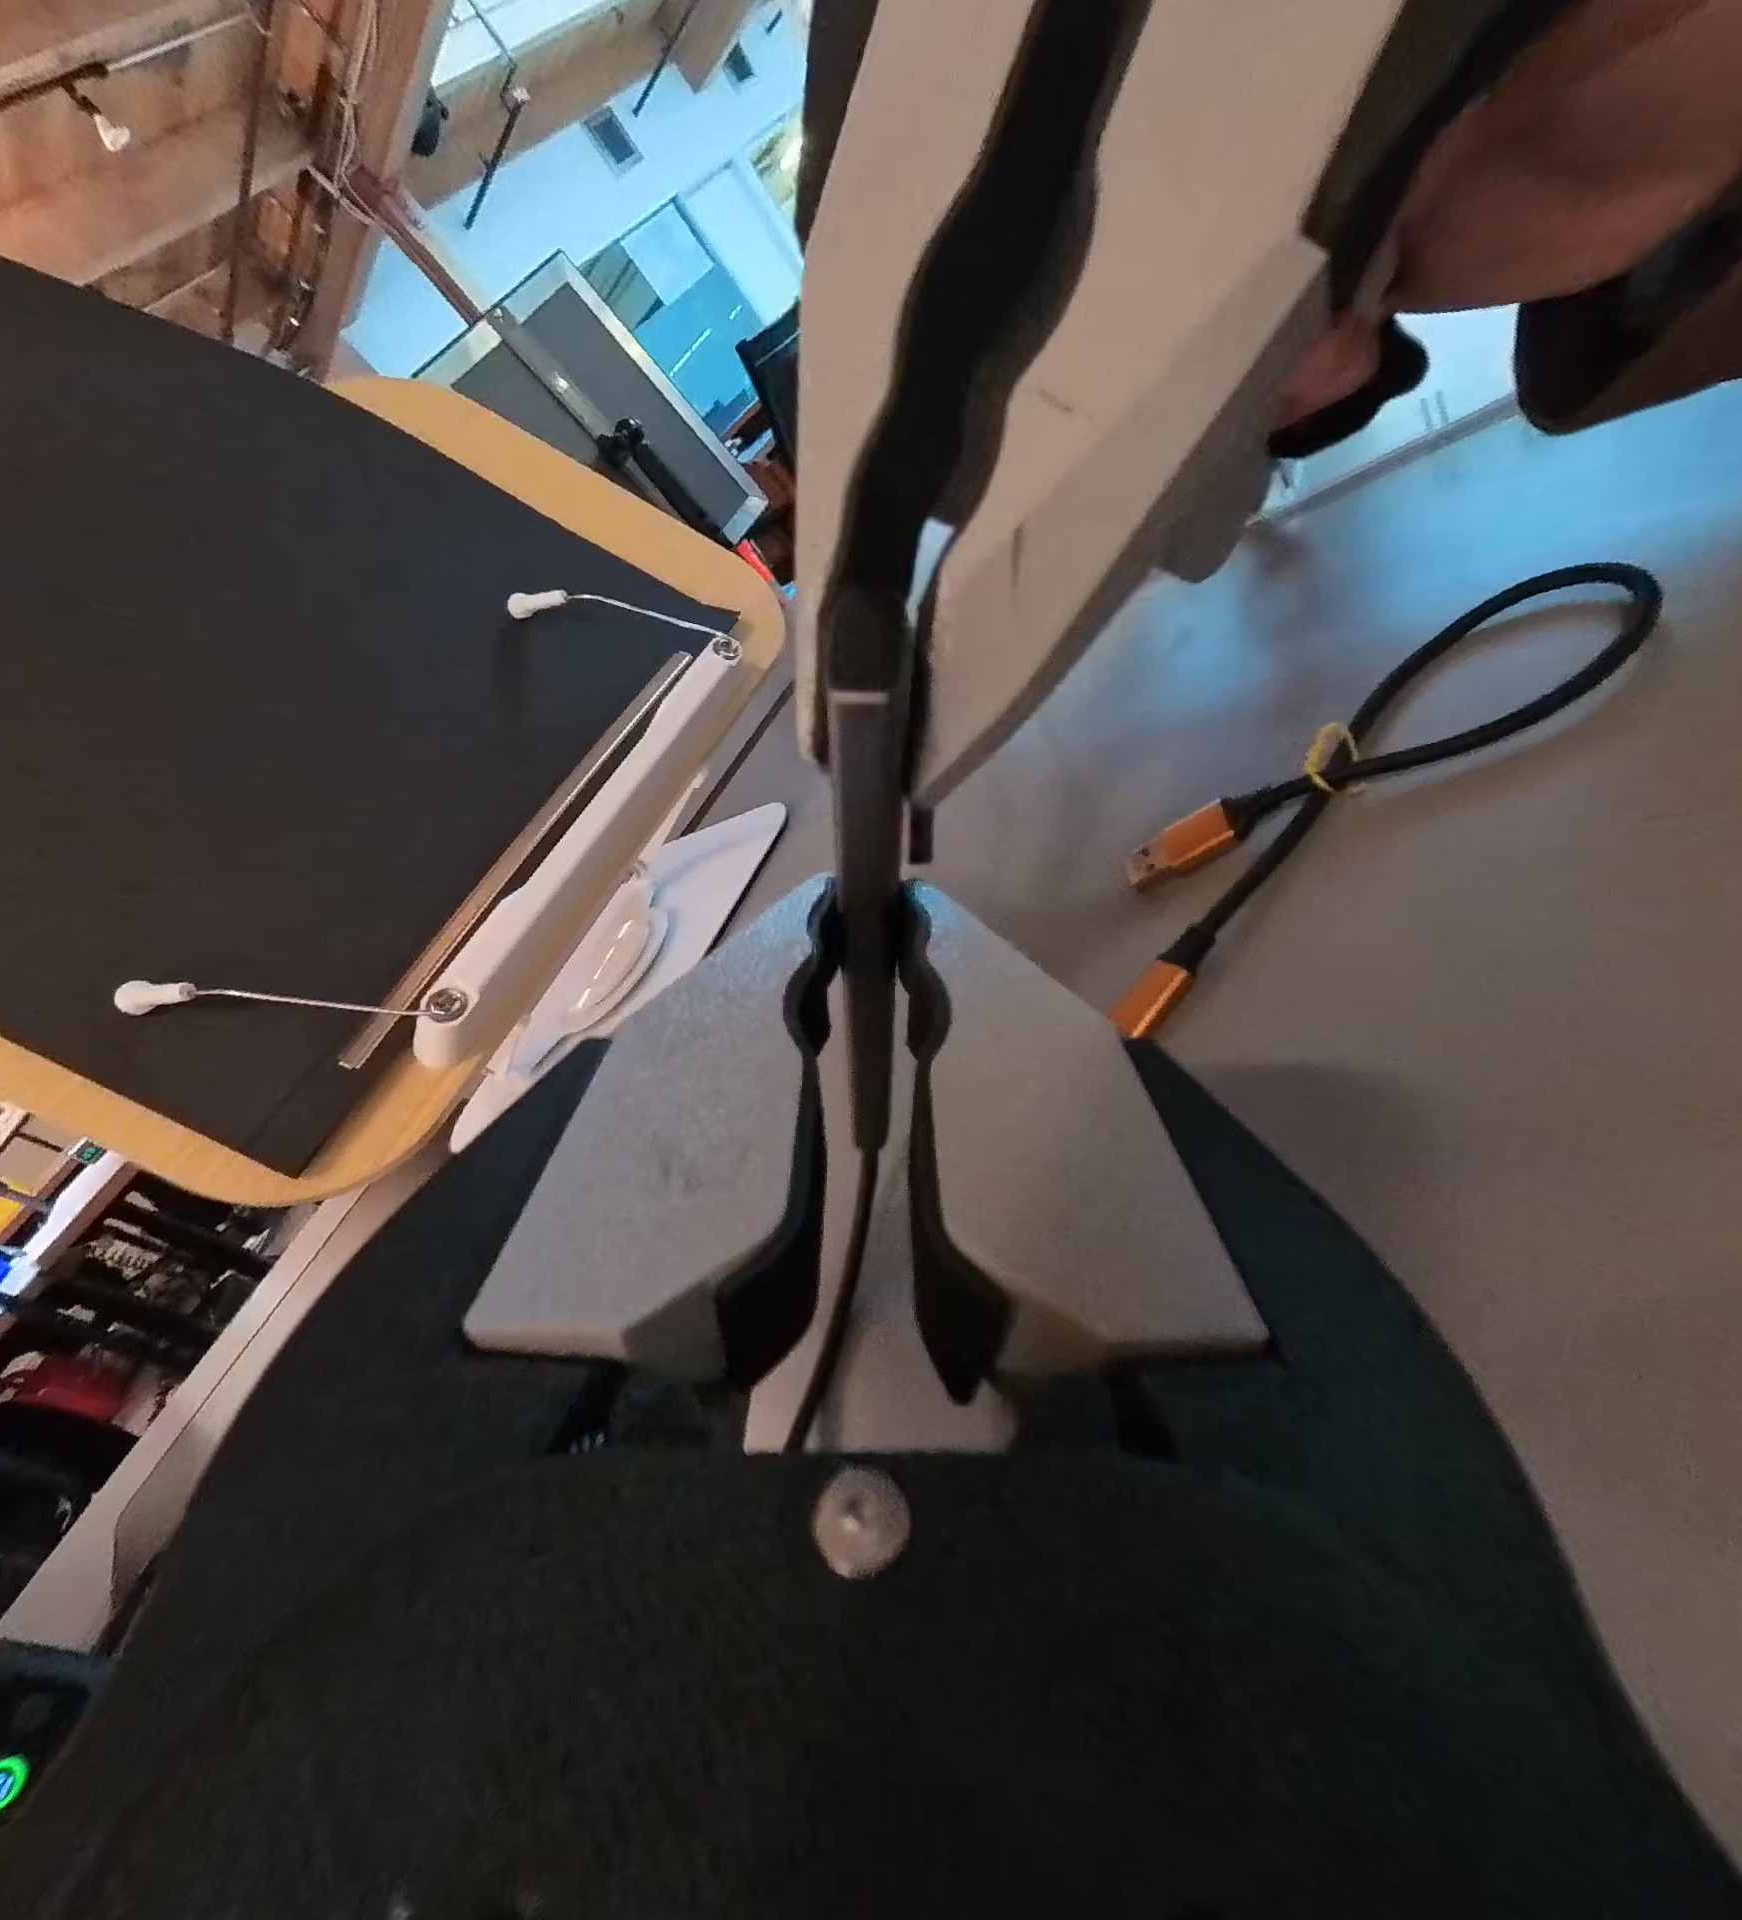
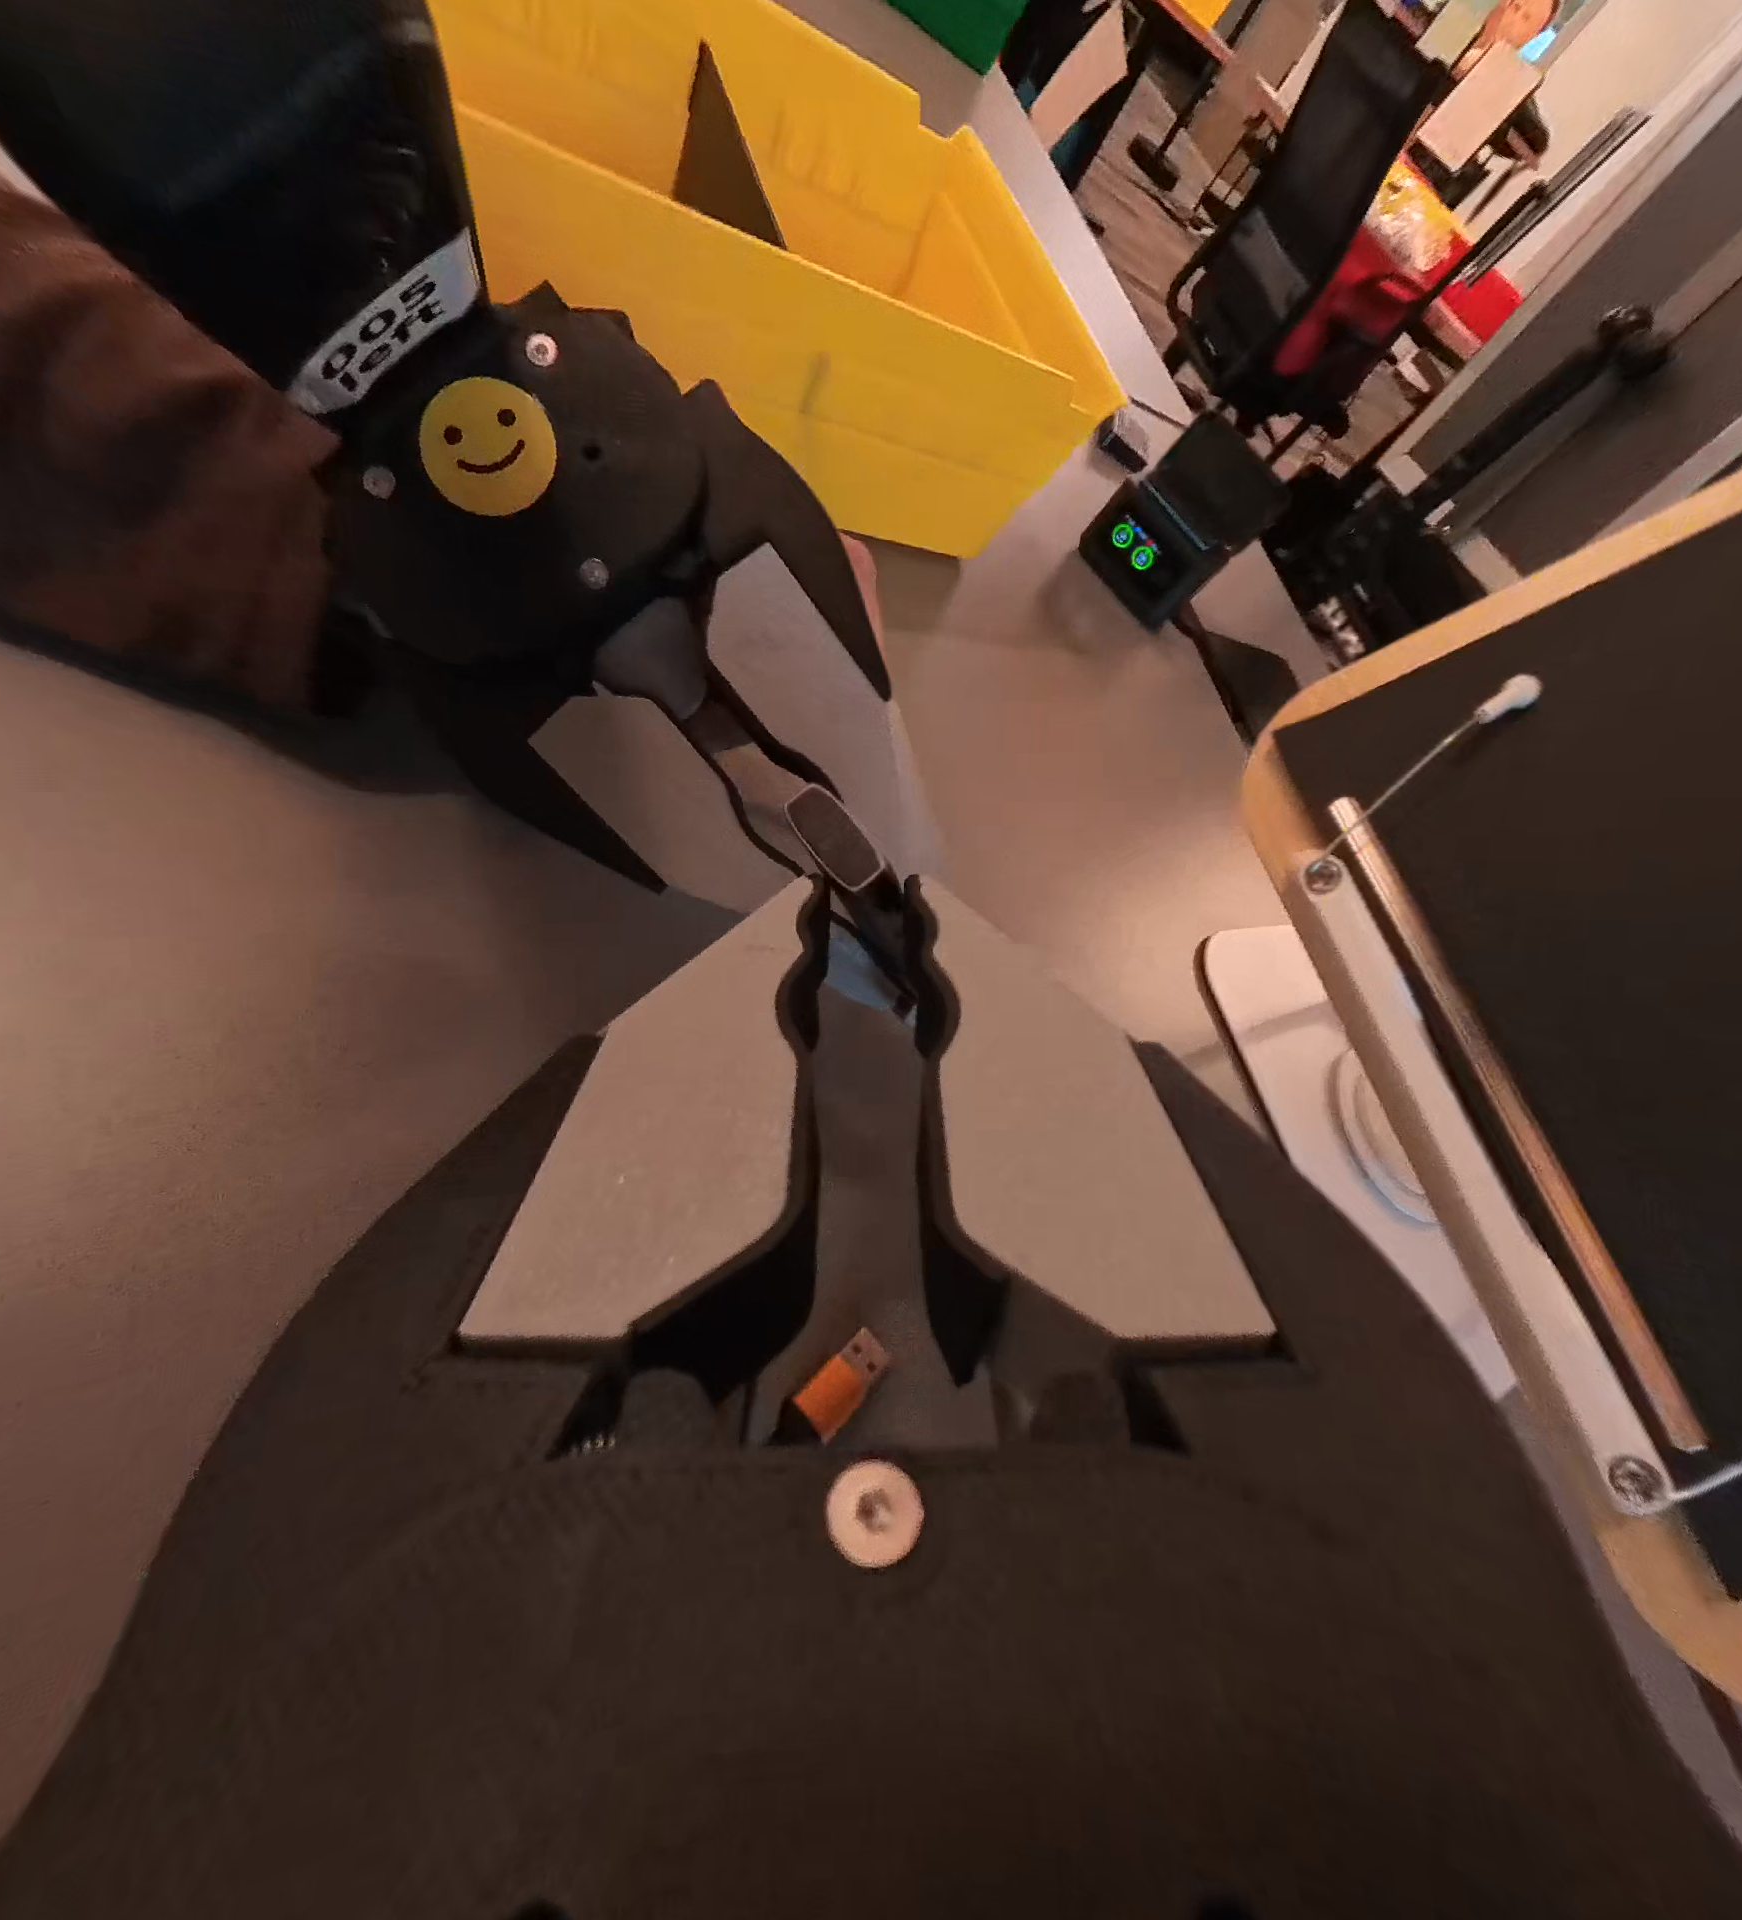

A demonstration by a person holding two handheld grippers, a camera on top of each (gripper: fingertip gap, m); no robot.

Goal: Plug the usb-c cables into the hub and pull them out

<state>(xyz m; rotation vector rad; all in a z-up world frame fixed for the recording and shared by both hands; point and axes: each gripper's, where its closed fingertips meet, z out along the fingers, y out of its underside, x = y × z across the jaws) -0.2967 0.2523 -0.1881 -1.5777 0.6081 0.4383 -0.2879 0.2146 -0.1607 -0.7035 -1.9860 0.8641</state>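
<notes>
- Your left gripper (image 1: 862,956) is clamped on the dark hub (image 1: 862,831), its long axis pointing straight ahead.
- Your right gripper (image 2: 862,935) pinches a plug (image 2: 872,961) directly at the hub's (image 2: 831,836) end.
- An orange-tipped cable (image 1: 1366,769) lies on the table (image 1: 1469,1143).

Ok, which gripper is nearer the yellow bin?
Left. The left gripper is between the right gripper and the yellow bin, near its front wall; the right gripper sits farther back.
</notes>
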